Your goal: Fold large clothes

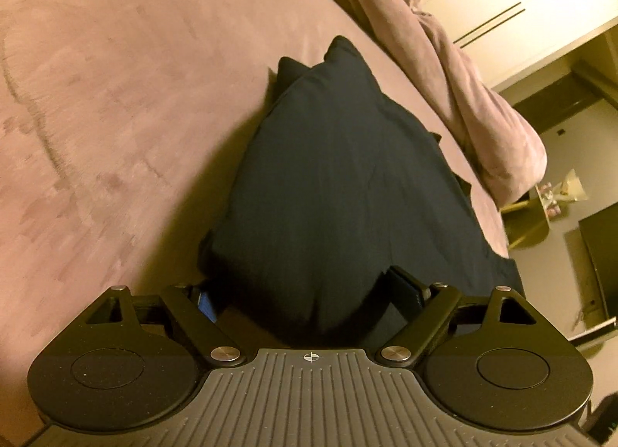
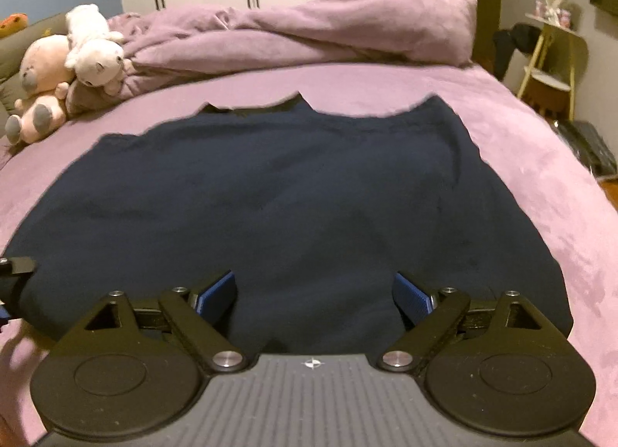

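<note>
On the mauve plush bedspread (image 2: pixel 521 145) lies the dark navy fabric garment (image 2: pixel 289 196), spread flat and partly folded.
Its long axis runs across the bed in the right view, collar at the far edge; further folds remain, I reckon. Left gripper (image 1: pixel 309 292) and right gripper (image 2: pixel 313 292) both gape wide, clamping nothing.

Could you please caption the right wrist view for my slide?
Open right tongs above a dark navy garment spread on a purple bed.
</note>
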Available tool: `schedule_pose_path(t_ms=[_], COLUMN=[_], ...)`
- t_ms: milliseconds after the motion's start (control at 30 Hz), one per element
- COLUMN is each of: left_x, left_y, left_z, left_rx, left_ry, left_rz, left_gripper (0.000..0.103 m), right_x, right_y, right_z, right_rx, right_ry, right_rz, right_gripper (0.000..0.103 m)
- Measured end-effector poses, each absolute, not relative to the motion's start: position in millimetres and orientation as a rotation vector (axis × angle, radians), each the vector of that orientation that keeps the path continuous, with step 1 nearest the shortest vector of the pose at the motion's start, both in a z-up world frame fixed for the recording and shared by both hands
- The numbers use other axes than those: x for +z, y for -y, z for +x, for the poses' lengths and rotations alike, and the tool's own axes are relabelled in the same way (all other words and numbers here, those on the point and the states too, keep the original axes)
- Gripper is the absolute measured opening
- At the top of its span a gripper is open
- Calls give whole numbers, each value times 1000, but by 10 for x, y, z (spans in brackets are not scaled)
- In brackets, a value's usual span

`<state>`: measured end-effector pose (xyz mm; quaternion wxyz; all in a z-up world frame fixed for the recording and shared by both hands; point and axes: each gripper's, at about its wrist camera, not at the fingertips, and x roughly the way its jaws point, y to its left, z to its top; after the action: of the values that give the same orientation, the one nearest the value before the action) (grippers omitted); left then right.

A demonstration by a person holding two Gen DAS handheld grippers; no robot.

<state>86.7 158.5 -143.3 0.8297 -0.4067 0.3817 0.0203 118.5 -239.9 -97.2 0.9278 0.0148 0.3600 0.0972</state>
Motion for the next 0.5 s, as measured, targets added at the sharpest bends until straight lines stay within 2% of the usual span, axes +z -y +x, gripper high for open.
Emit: schedule_pose_path(t_ms=[67, 133, 233, 300, 467, 500], left_x=[-1470, -1508, -1546, -1544, -1444, -1416], left_y=[-1615, -1684, -1780, -1801, -1797, -1793], left_z=[888, 900, 934, 954, 934, 924], left_rx=[49, 55, 39, 29, -8, -21], left_ry=[-799, -782, -771, -769, -730, -713], left_rz=[-892, -943, -1009, -1025, -1004, -1006], left_gripper=[87, 82, 73, 66, 51, 50], right_x=[-908, -862, -851, -873, -892, -893], right_y=[2323, 2208, 2066, 1972, 1718, 1672], right_z=[1139, 1095, 1100, 1129, 1205, 1232], right_rx=[245, 271, 301, 315, 334, 325], right_ry=[-722, -690, -679, -684, -698, -710], right_rz=[37, 15, 30, 43, 62, 64], right_gripper=[77, 55, 36, 29, 28, 28])
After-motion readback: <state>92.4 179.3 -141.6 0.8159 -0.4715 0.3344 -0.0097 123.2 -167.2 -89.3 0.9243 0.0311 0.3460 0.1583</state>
